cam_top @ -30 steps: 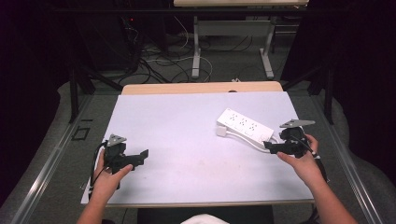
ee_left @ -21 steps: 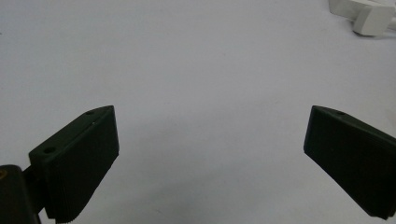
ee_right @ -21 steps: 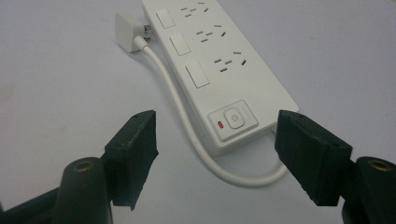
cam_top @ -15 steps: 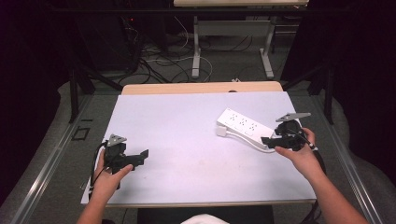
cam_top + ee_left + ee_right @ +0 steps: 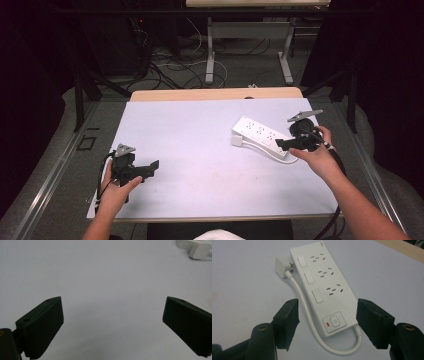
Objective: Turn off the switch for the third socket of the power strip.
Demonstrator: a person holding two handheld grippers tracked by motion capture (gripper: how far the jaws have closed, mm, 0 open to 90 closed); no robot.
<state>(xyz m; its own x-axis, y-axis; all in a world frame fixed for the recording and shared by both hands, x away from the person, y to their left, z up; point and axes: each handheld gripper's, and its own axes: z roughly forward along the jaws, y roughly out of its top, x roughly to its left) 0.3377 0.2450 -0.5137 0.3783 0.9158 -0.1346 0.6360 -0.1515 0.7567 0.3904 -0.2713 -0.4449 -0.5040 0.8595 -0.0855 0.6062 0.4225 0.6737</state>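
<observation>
I count one white power strip (image 5: 322, 287) on my table (image 5: 200, 130). It has three sockets (image 5: 329, 272) in a row, and three little blank white covers (image 5: 309, 278) beside them. It has one power button (image 5: 334, 321) and one small red light (image 5: 327, 324). One white cord (image 5: 308, 315) comes out of it, with one white plug (image 5: 281, 267) at the end. I see two grippers: the left gripper (image 5: 147, 170) and the right gripper (image 5: 285, 144). Each one has two black jaws. Two hands hold them.

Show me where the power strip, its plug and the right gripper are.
power strip (image 5: 325, 285), right gripper view, its top face.
plug (image 5: 280, 267), right gripper view, its white body.
right gripper (image 5: 286, 144), high view, between its fingertips.
</observation>
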